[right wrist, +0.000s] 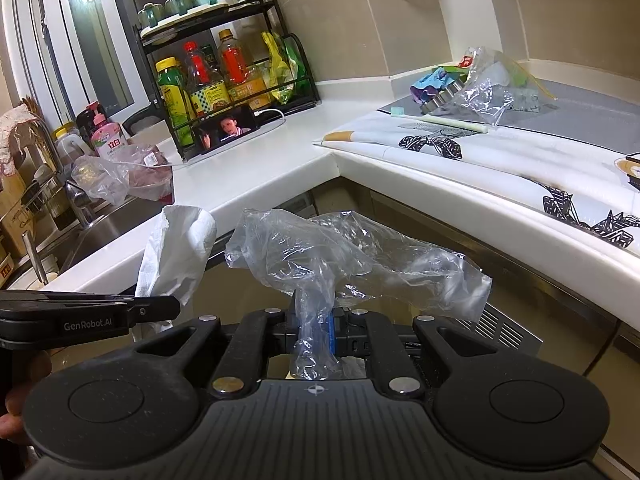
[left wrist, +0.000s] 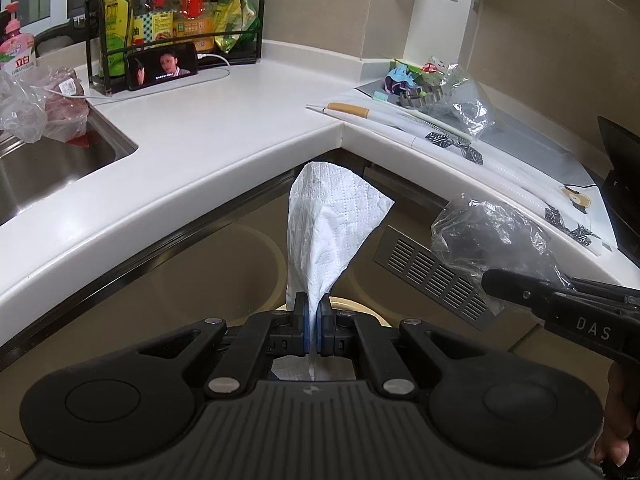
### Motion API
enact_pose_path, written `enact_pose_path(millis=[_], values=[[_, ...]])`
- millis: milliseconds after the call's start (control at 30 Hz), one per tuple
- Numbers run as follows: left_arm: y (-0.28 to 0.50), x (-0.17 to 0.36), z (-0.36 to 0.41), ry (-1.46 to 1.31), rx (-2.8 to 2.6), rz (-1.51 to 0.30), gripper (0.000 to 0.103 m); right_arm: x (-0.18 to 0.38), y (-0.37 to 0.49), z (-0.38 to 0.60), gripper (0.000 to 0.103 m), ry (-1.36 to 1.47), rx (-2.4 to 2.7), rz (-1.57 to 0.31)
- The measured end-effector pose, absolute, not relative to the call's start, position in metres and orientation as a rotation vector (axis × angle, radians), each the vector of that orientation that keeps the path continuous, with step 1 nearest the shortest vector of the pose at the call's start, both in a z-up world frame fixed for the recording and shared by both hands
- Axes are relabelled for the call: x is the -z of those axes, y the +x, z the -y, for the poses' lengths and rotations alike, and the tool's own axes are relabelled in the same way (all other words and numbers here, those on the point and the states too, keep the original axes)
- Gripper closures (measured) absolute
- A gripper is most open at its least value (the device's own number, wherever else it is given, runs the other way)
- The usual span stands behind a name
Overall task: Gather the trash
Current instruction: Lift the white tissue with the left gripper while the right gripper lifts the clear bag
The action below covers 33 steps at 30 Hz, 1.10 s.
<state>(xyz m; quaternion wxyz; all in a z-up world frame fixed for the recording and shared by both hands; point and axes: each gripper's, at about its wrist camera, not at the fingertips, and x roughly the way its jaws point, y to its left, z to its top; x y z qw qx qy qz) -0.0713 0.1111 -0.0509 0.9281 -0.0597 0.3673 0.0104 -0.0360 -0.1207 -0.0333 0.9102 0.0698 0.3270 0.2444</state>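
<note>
White countertop (left wrist: 224,128) carries a phone (left wrist: 162,65) (playing video), condiment rack (left wrist: 176,28).

white corner countertop (left wrist: 224,120), beige tiled wall (left wrist: 320,0)

I see soft white paper towel (left wrist: 332,224) with bumpy squares, crinkly clear plastic bag (right wrist: 352,260), a smooth shiny white tabletop (left wrist: 224,120), and a shiny metal sink (left wrist: 48,160) at left.

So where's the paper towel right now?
The paper towel is pinched in the left claw, off the counter in front of its inner corner; in the right wrist view it sits left of the plastic bag.
</note>
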Motion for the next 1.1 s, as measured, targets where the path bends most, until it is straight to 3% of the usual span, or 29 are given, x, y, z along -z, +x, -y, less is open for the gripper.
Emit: enact_pose_path(millis=[733,1100], values=[[-0.06,0.063,-0.105,-0.103,-0.039,-0.81,0.1,0.044,-0.028,0.12,0.091,0.143,-0.495,-0.71],[-0.03,0.088,-0.103,-0.1,-0.079,-0.941,0.1,0.058,-0.022,0.109,0.091,0.054,-0.499,-0.711]])
